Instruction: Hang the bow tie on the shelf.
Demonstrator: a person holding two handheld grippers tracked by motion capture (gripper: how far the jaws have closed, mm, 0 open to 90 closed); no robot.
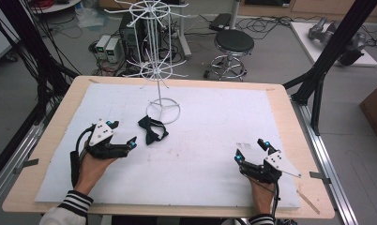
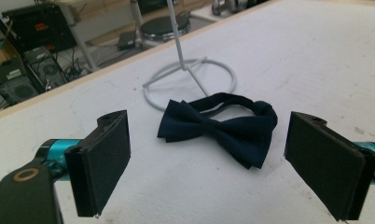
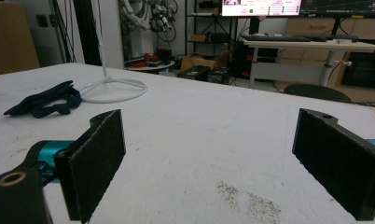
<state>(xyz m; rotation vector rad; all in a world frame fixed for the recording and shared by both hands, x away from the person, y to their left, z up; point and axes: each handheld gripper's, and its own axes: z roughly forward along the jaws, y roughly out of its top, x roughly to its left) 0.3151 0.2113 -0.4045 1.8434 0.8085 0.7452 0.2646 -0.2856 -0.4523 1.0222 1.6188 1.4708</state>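
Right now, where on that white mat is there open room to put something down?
The middle stretch between the left gripper and right gripper is bare, as is the far right. It is crowded only around the bow tie and the wire stand.

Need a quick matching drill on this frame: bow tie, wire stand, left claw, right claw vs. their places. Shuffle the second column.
1. bow tie
2. wire stand
3. left claw
4. right claw

A. open, near the table's right side, far from the tie
B. lies flat in front of the ring base
C. open, aimed at the tie
D. upright at the far middle of the table

Pairs: 1-B, 2-D, 3-C, 4-A
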